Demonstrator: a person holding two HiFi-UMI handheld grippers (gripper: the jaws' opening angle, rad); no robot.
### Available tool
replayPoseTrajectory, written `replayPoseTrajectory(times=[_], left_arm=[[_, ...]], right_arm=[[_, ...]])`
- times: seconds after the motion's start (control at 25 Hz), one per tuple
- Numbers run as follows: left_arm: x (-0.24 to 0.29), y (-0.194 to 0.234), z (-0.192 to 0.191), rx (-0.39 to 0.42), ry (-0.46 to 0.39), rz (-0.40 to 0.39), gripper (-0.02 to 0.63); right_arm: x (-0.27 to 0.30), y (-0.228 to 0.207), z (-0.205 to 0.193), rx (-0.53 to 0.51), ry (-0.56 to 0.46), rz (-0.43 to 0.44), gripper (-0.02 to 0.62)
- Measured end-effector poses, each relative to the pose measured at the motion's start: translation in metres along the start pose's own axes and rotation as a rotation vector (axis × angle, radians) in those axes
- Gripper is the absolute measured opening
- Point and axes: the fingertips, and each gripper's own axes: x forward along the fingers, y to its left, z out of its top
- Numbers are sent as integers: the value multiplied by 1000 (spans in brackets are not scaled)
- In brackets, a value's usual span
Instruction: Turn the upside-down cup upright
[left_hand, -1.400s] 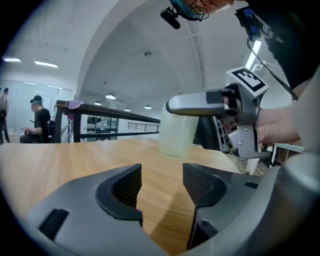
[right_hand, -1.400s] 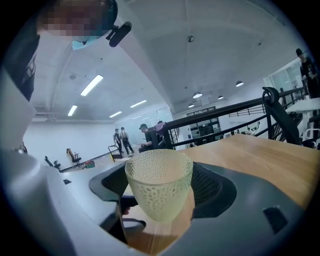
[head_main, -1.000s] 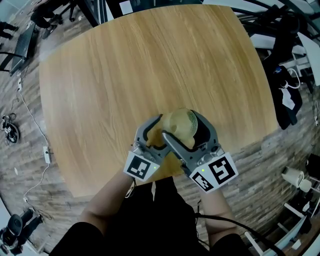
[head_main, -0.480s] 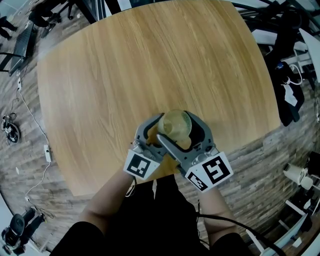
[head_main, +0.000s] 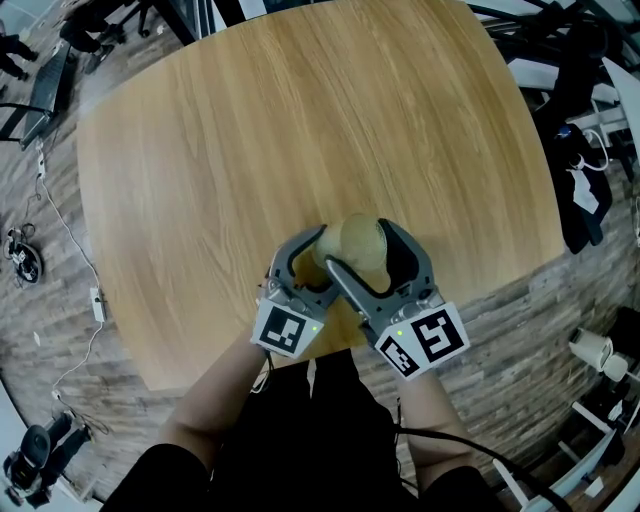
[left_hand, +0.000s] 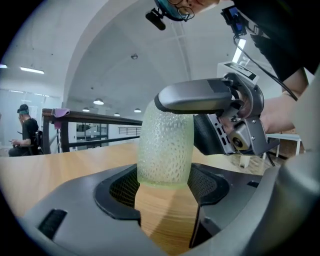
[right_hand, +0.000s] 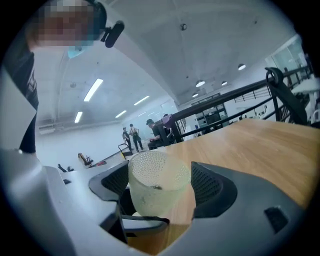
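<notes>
1. Table (head_main: 250, 130): light wood with rounded corners, standing on a plank floor (head_main: 520, 340). The top is bare apart from the items below, which sit close to its near edge.

2. Person (head_main: 300, 440): dark clothing, seen from above at the table's near side, with both forearms reaching forward.

3. Left gripper (left_hand: 165, 187): grey body with a marker cube (head_main: 284, 331) at its rear. Its jaws are narrowed onto the cup, with the mesh pads against both sides of its lower part.

4. Right gripper (right_hand: 161, 185): grey body with a marker cube (head_main: 428, 341) at its rear. It lies just beside the left gripper and crosses over it. Its jaws are also closed on the cup, one pad on each side. In the left gripper view, one of its jaws runs across the cup's top.

5. Cup (head_main: 358, 243): frosted and dimpled, a pale yellow-green. It is held between both pairs of jaws above the table's near edge. In the right gripper view its open mouth faces upward and leans slightly toward the camera. Whether its base touches the wood cannot be told.

6. Background: a dark rail (right_hand: 235, 97), and distant figures (right_hand: 132, 136) across the hall.
</notes>
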Motion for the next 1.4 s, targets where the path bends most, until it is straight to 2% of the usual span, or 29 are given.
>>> replayPoseTrajectory(times=[0.12,0.2,0.4,0.48,0.52,0.56,0.6,0.64,0.84,1.08,1.4], left_arm=[[-2,4,-3,-3,26,10,307],[-3,4,-2,5,27,8,307],[-8,-1,2,30,22,1,305],[-10,-4,4,41,18,-2,305],[-11,-5,5,45,15,-3,305],[-12,-5,7,46,10,-3,304],[-12,-5,8,44,5,-2,304],[-12,-5,9,40,0,-1,302],[-10,-3,8,39,4,2,301],[-16,-6,15,50,-10,-14,299],[-17,-4,20,40,-8,-12,298]], right_arm=[[-5,-8,6,-122,3,-64,390],[-8,-11,9,-164,6,-83,388],[-17,-21,9,-136,1,-100,385],[-21,-25,8,-133,-5,-120,361],[-23,-27,8,-133,-10,-136,326],[-25,-30,8,-132,-17,-154,257],[-27,-32,7,-133,-23,-169,148],[-27,-32,6,-133,-23,-173,86],[-22,-31,-9,-154,14,-161,20],[-18,-31,-21,-152,57,-156,15],[-15,-41,-44,-84,117,-163,15]])
